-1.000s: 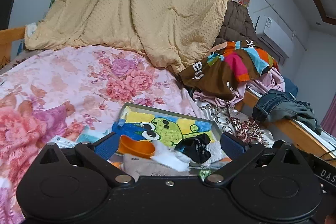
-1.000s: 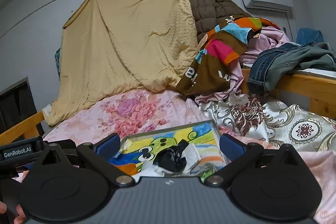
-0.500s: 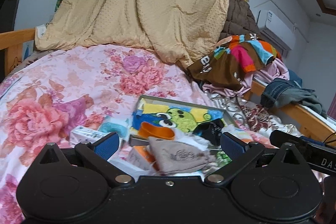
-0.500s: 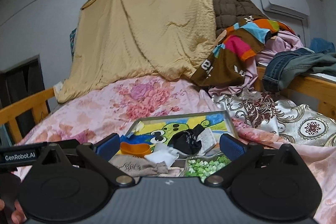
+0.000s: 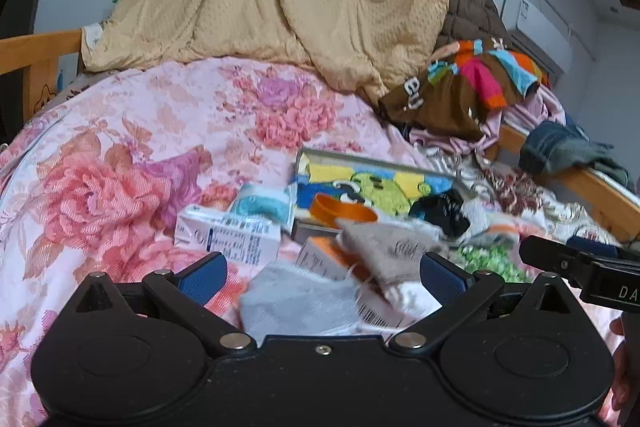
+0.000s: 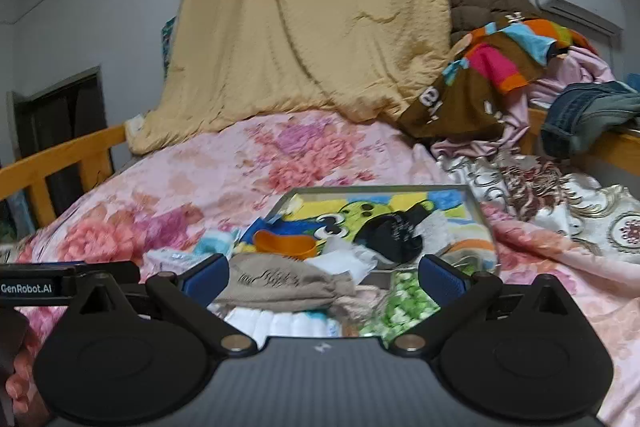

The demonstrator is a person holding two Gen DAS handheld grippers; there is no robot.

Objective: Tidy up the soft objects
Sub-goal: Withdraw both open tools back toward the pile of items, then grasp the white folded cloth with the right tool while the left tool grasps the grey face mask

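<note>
Right now both your grippers hang above the bed's near edge with jaws spread wide and nothing between them: the left gripper (image 5: 322, 273) over a grey cloth (image 5: 298, 301), the right gripper (image 6: 323, 274) over a tan pouch (image 6: 280, 281). Beyond the pouch, the tray (image 6: 478, 211) with its cartoon picture lies on the flowered quilt (image 6: 240, 163), carrying an orange cup (image 6: 284, 245) and a black sock (image 6: 394, 233). Your gripper bodies cut off the nearest clutter. Motion blur smears the green-and-white item (image 6: 402, 303) and the boxes (image 5: 230, 233) by the tray's left edge, so you cannot read them.
</note>
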